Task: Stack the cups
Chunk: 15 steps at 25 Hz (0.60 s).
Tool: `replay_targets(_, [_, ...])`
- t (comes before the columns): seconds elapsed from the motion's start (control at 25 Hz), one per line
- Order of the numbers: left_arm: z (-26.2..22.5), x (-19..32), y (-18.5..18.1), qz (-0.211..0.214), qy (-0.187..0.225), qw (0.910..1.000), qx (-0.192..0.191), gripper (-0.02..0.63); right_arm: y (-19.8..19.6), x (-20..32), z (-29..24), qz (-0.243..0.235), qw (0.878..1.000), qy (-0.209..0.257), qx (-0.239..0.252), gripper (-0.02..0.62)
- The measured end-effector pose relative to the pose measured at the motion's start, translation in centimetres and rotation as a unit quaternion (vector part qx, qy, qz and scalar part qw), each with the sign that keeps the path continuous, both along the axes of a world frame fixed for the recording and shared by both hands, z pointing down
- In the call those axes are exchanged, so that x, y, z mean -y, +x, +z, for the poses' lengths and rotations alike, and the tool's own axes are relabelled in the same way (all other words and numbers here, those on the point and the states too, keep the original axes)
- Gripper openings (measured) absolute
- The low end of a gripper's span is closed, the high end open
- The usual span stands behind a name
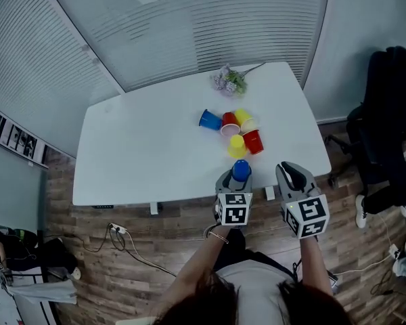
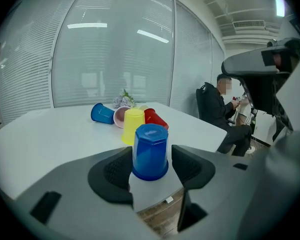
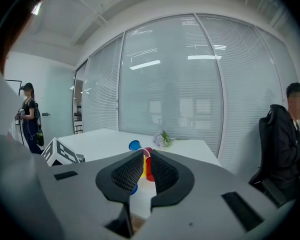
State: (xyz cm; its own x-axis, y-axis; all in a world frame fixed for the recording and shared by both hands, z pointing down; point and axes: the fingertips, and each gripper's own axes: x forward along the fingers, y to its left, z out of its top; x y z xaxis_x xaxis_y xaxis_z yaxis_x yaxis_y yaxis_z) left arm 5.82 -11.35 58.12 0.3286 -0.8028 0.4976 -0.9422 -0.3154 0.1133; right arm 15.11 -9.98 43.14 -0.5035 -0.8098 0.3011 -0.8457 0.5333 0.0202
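White table (image 1: 142, 147), cups on its right half. Loose pile (image 1: 233, 127) near the middle-right: far blue cup (image 1: 209, 120) on its side at the left, more cups tipped beside it, red cup (image 1: 253, 141) on its side at the right, yellow cup (image 1: 237, 146) mouth down at the pile's near side.

Blue cup (image 2: 150, 151) stands alone, mouth down, axis upright, at the near table edge, just near of the yellow cup.

Left gripper (image 1: 234, 180) straddles the blue cup: jaws spread wide, clear gap at the right pad, left pad very close, no squeeze visible. Reads as let go, with the cup resting on the table as the stack base.

Right gripper (image 3: 144, 171) to its right, off the near edge, jaws almost together with only a thin slit, nothing in them.

Key relation: the next cup lies straight beyond the blue cup. The yellow cup is in line with the left gripper and nearer to it, already upright. The red cup lies toward the right gripper, axis flat, so it likely needs turning before it is stacked.
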Motion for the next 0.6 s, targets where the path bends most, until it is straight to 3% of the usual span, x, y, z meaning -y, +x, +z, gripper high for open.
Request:
replay_targets(0.28, [0.9, 1.0, -1.0, 0.001, 0.002, 1.0, 0.009, 0.232, -0.4, 1.5, 1.3, 0.012, 1.0, -0.016, -0.002, 0.065])
replay_targets(0.6, [0.8, 1.9, -5.3, -0.017, 0.005, 0.9997, 0.015, 0.232, -2.2, 2.6, 3.0, 0.015, 0.999, -0.031, -0.007, 0.066])
